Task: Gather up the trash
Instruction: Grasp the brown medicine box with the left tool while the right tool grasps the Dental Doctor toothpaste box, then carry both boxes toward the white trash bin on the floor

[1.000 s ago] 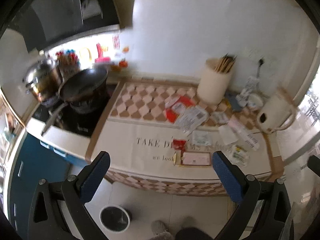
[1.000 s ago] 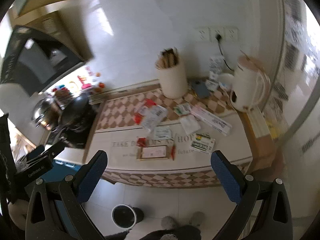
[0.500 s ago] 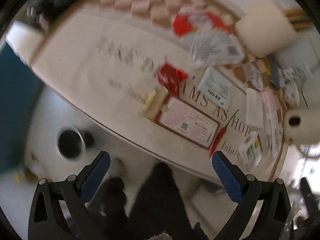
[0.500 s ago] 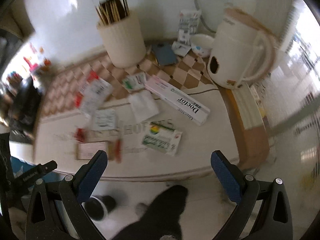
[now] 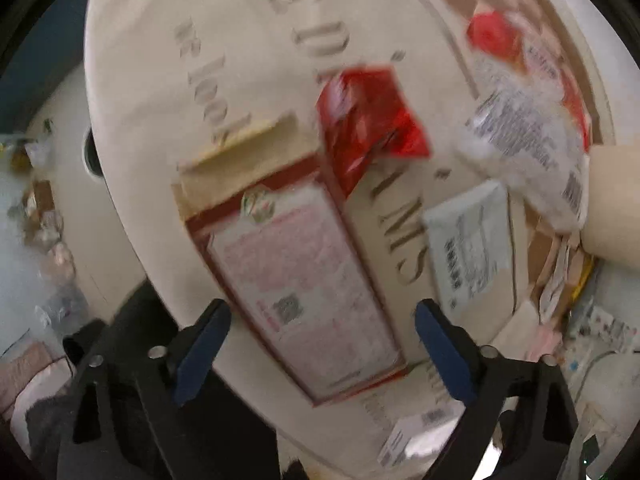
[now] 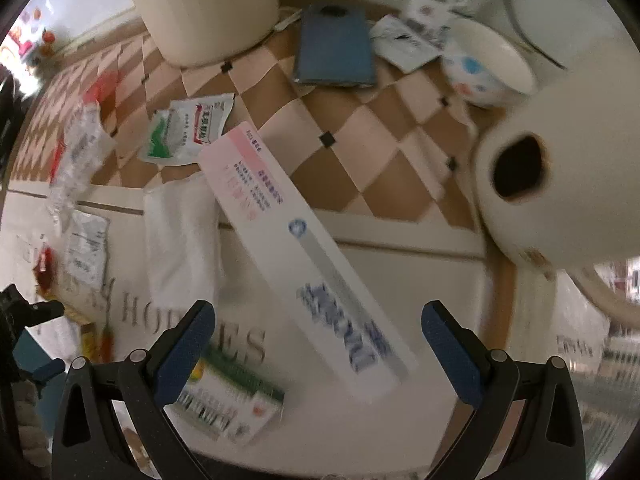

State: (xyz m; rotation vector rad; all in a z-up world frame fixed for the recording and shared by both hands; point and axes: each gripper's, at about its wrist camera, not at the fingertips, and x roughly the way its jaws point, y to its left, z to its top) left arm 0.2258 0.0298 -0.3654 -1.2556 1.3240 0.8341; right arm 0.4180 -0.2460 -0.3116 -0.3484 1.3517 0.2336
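Cream worktop point(image 5: 168, 80) cloth carries scattered packaging. Left tongs point(image 5: 322, 344), open and empty, frame a flat red-bordered box point(image 5: 304, 276) at lower centre. Right tongs point(image 6: 318, 350), open and empty, frame a long white carton point(image 6: 304, 256).

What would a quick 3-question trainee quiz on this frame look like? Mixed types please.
1. True or false: the left hand-held gripper is shut on the red wrapper.
2. Which item lies between the right hand-held gripper fingers' line of sight? A) blue phone B) long white box C) bowl
3. Fill in: the flat red-bordered carton lies on the ____.

Key: 1 false, both grippers are open and empty. 2 B, the long white box. 3 table mat.
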